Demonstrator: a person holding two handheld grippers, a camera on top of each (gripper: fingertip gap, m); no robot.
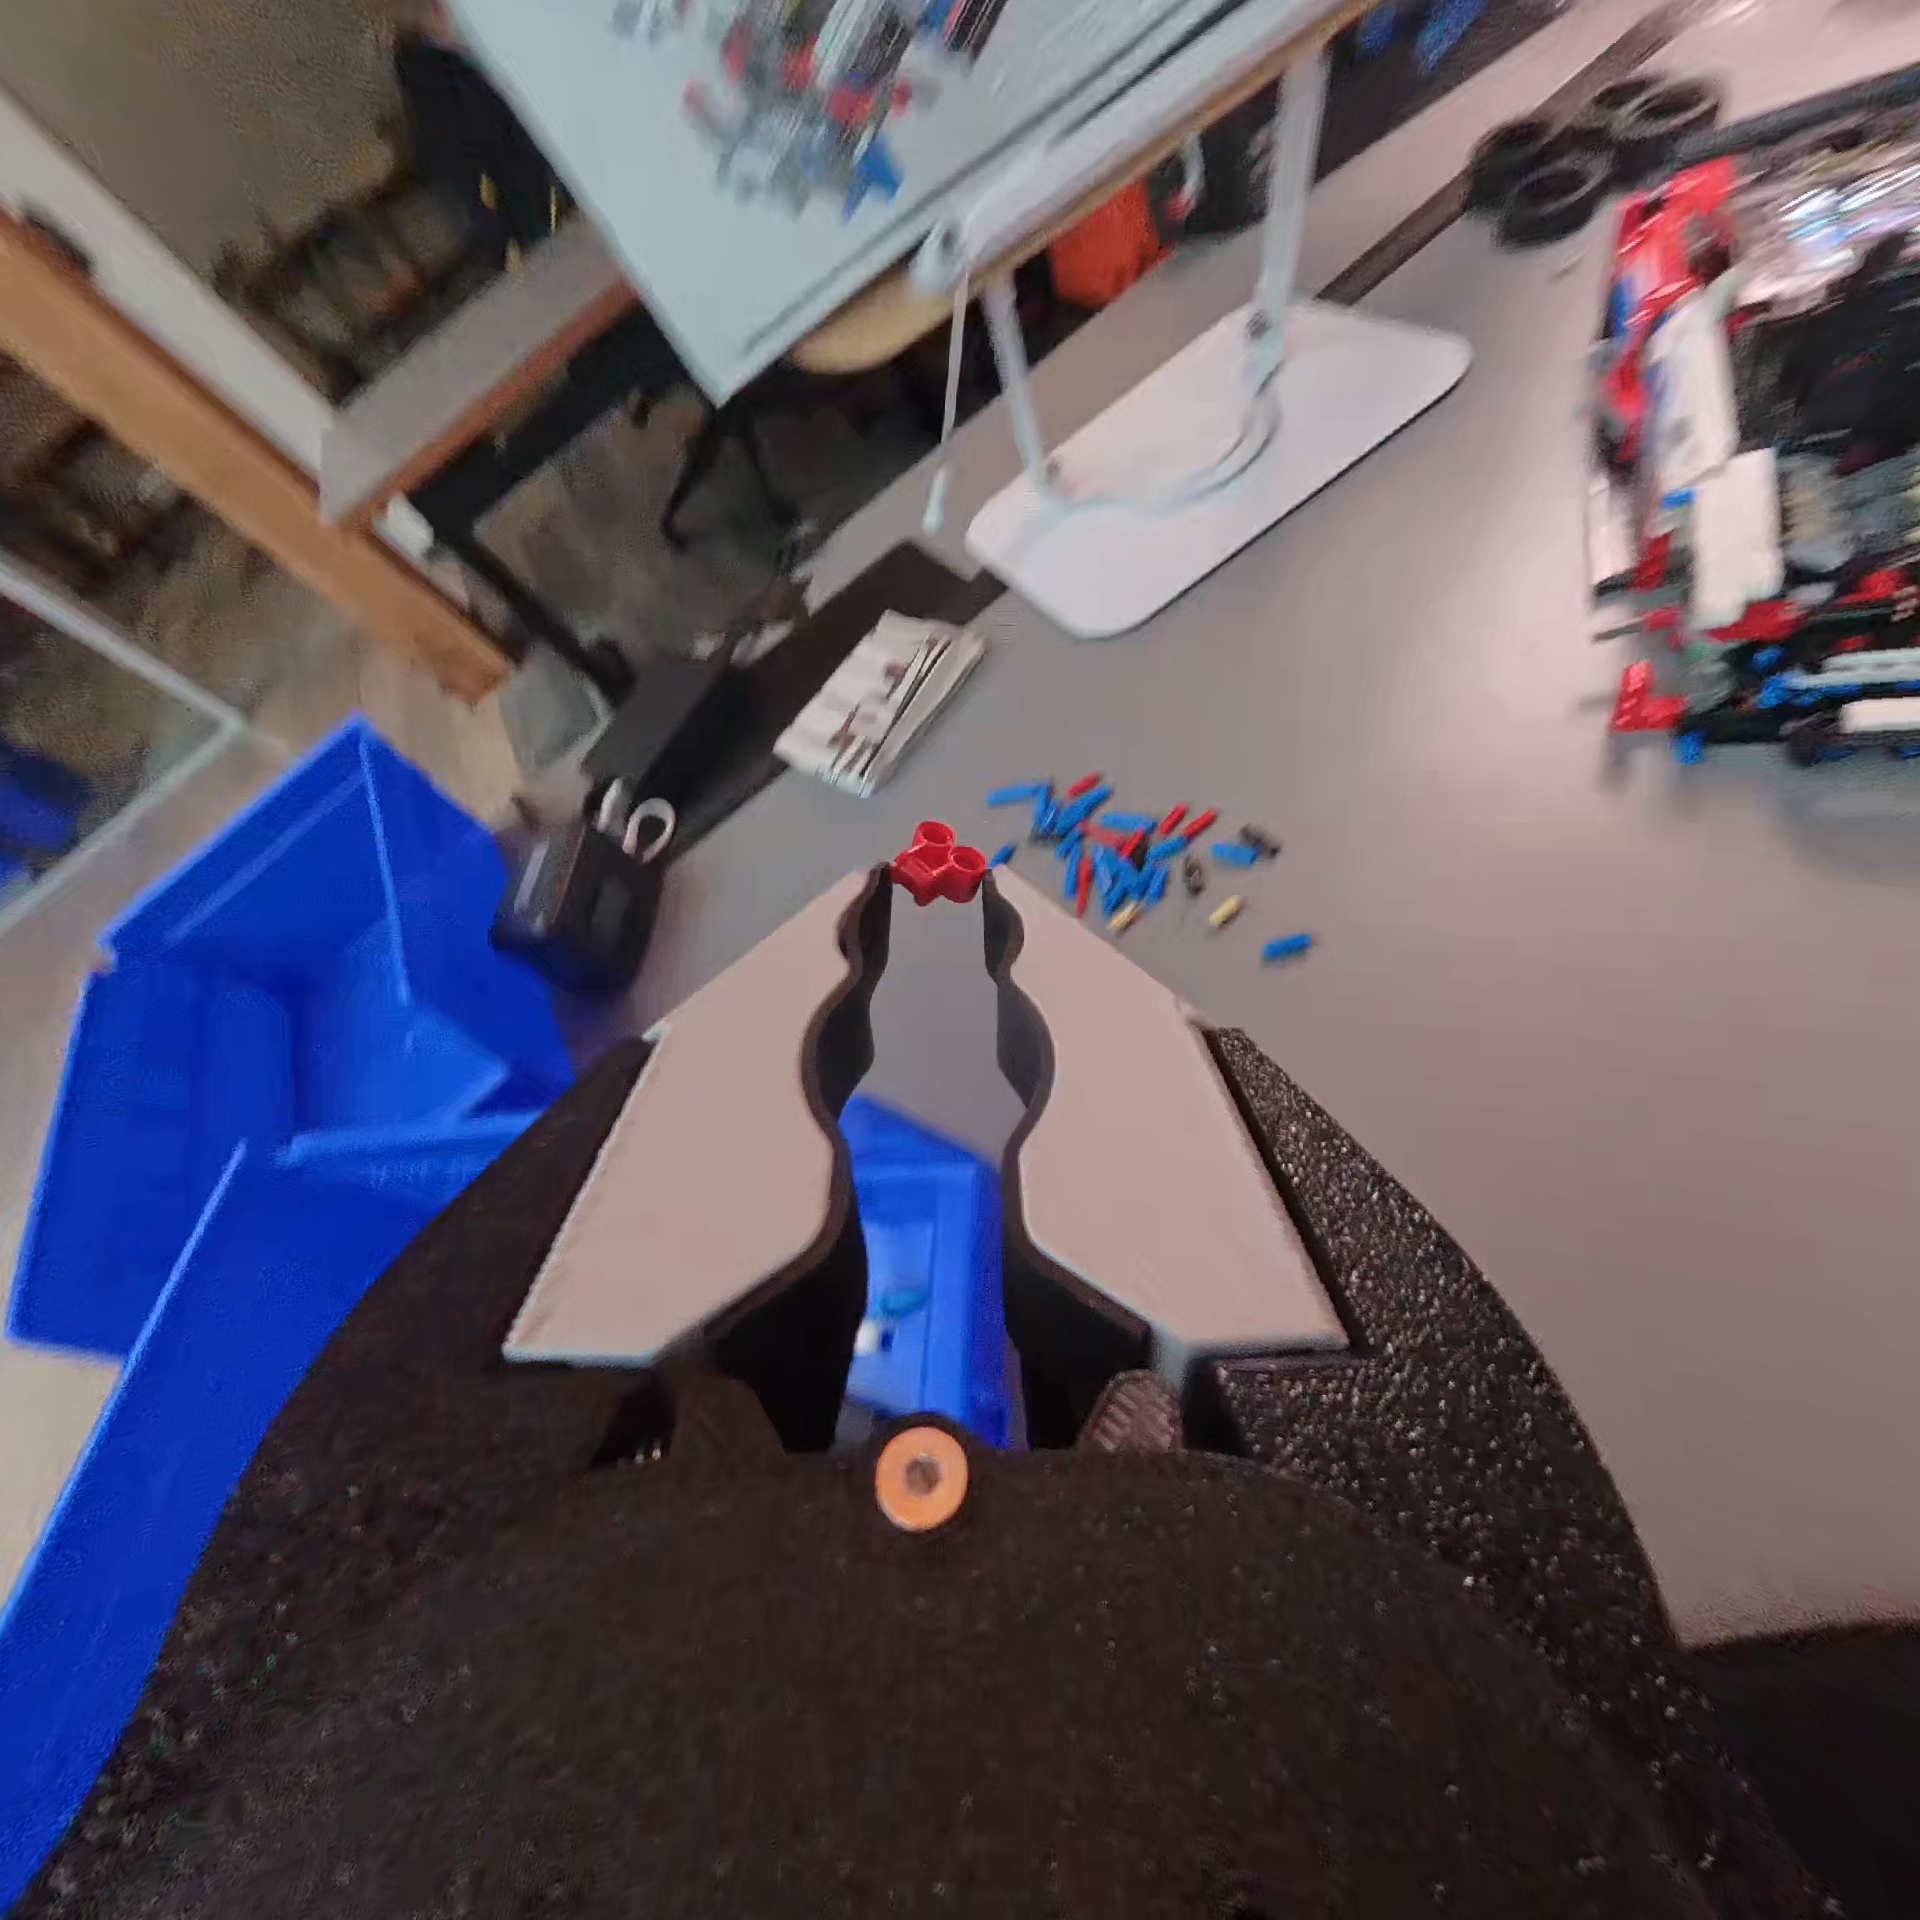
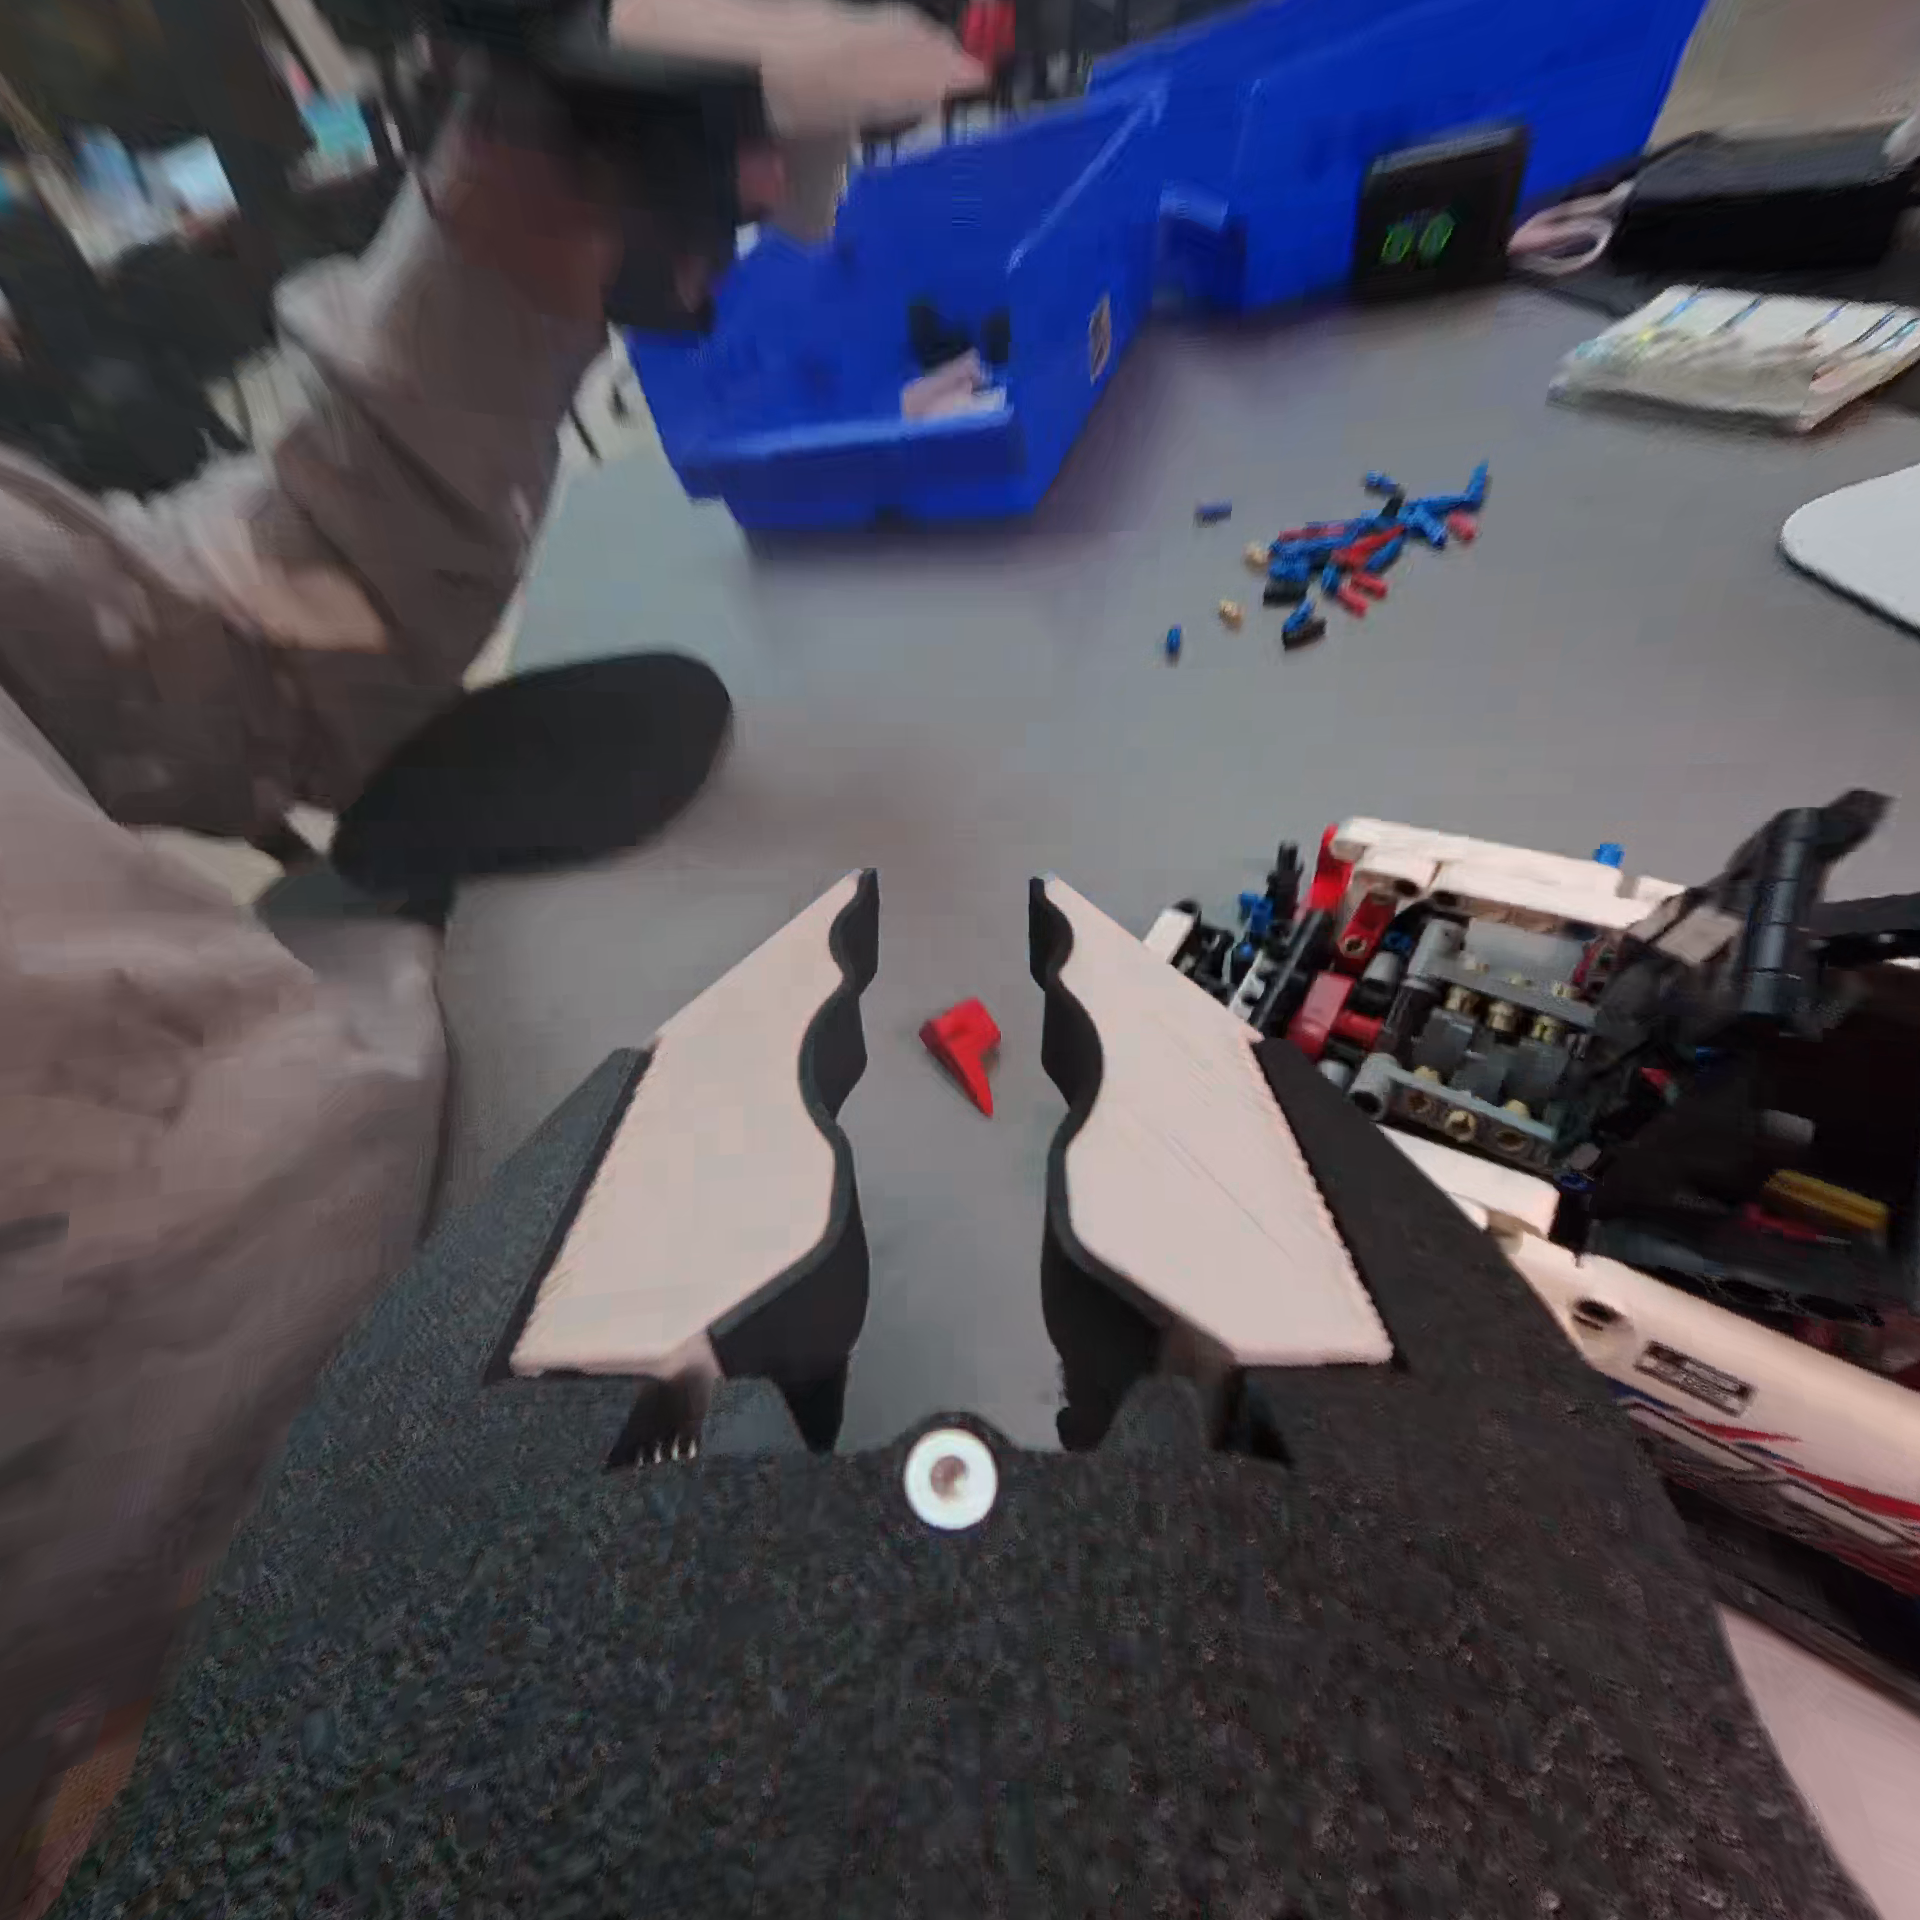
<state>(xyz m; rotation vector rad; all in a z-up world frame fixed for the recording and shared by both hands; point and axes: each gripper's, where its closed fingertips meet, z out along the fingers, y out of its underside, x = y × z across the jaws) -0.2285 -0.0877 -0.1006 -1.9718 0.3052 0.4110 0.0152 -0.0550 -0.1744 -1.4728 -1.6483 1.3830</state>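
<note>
In the left wrist view my left gripper is lifted above the grey table. Its two fingertips are shut on a small red connector piece with round holes, pinched at the very tips. In the right wrist view my right gripper is open, its fingers spread above the table. A small red wedge-shaped piece lies on the table between the two fingers, and neither pad touches it.
A pile of small blue, red and tan pins lies mid-table. Blue bins stand at the left. A part-built model car, a booklet, a white stand base and a person's sleeve are nearby. Some 25 cm of space lies between my two pairs of fingers.
</note>
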